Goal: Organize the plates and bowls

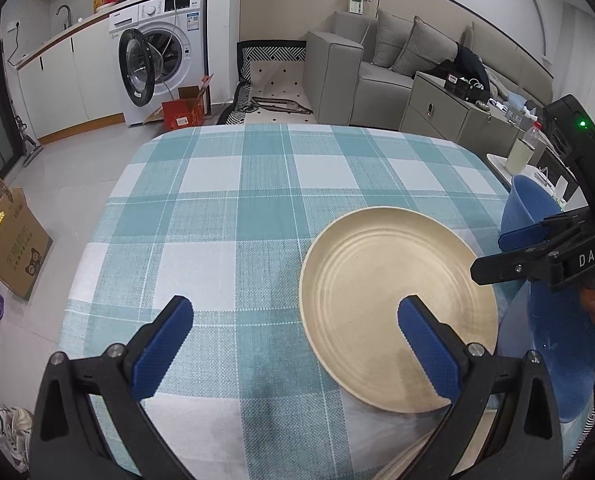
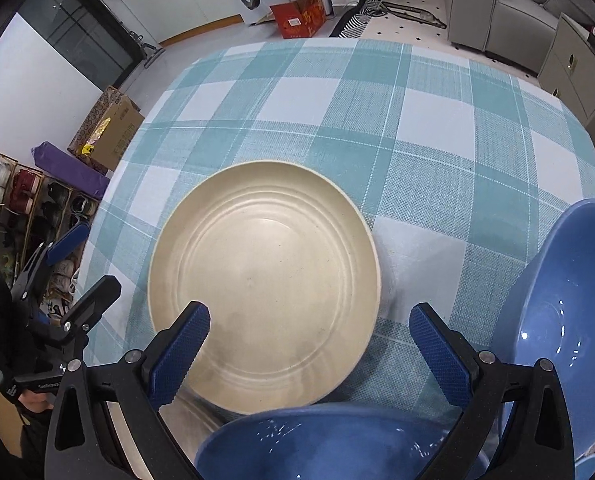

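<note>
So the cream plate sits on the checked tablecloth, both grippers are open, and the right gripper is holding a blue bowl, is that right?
Not quite. The right gripper holds nothing: the right wrist view shows its jaws spread open and empty above the cream plate. The rest stands: the plate sits on the checked tablecloth, and the left gripper is open too.
</note>
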Demonstrator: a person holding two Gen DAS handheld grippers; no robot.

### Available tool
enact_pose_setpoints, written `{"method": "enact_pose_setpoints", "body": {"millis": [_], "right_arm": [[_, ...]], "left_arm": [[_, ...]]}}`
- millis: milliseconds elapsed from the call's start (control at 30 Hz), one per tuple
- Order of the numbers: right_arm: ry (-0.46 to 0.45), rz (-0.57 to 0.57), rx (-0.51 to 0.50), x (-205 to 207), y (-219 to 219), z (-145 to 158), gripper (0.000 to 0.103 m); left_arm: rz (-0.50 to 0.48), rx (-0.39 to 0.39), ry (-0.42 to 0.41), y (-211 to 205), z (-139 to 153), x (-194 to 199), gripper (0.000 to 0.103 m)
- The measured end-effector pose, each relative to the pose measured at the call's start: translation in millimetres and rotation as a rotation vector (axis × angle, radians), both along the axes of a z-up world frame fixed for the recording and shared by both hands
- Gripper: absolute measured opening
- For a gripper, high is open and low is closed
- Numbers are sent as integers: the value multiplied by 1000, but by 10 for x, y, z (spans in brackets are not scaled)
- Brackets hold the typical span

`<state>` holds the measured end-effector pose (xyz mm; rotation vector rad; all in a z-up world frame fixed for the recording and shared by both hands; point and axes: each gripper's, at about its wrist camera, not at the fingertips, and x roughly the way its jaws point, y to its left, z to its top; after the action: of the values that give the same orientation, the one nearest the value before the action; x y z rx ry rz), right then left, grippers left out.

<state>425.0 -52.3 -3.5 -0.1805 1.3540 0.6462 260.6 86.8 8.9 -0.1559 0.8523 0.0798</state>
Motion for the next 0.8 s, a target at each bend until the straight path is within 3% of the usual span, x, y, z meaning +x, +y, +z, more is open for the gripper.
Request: {"method": "enact_pose_setpoints", "body": {"millis": [800], "right_arm": [[21, 90, -77, 172, 347, -179, 102]], "left_arm": [[-19, -4, 101, -8, -309, 113, 103]]}}
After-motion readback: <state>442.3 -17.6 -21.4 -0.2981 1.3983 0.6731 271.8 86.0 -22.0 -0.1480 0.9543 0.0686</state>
